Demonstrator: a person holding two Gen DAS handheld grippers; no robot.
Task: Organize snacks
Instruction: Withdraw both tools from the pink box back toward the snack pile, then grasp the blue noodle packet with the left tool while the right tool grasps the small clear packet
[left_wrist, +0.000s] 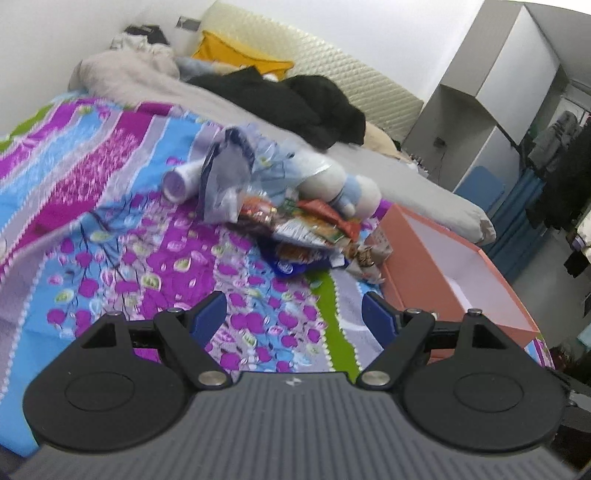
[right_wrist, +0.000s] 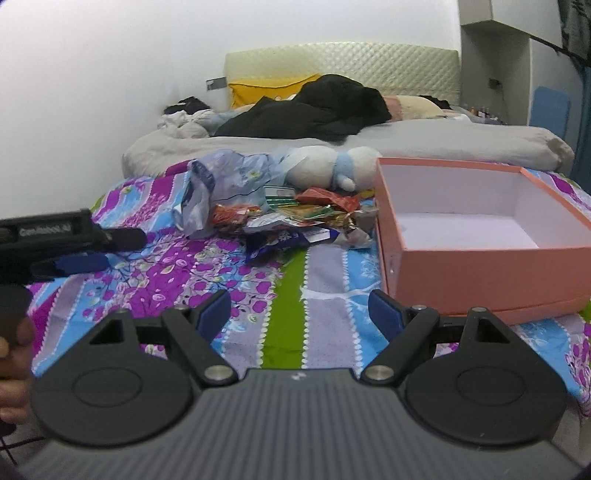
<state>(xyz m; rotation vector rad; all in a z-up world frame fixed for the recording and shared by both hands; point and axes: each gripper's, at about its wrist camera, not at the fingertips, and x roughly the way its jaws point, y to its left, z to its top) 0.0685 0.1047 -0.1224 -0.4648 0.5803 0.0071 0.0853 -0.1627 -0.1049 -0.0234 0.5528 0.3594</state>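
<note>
1. Two grippers show: the left gripper (left_wrist: 293, 314) and the right gripper (right_wrist: 299, 312). Both stand spread wide with nothing between their blue pads, above the bedspread (left_wrist: 110, 229).
2. One pile of snacks (right_wrist: 295, 218) lies on the bedspread just left of one box (right_wrist: 480, 266), near it but seemingly not touching; the crinkled packets overlap too much to count.
3. One soft toy (right_wrist: 332, 168) lies behind the pile, and one crumpled plastic bag (left_wrist: 225, 177) sits at the pile's left end.
4. Only the left view shows a small white bottle (left_wrist: 179, 181) lying on its side beside the bag.
5. Only the right view shows the left gripper from the side and the person's hand (right_wrist: 13, 350) holding it.
6. The box is pink card, square-cornered, white inside and open-topped; the bedspread is glossy, striped and flowered.
</note>
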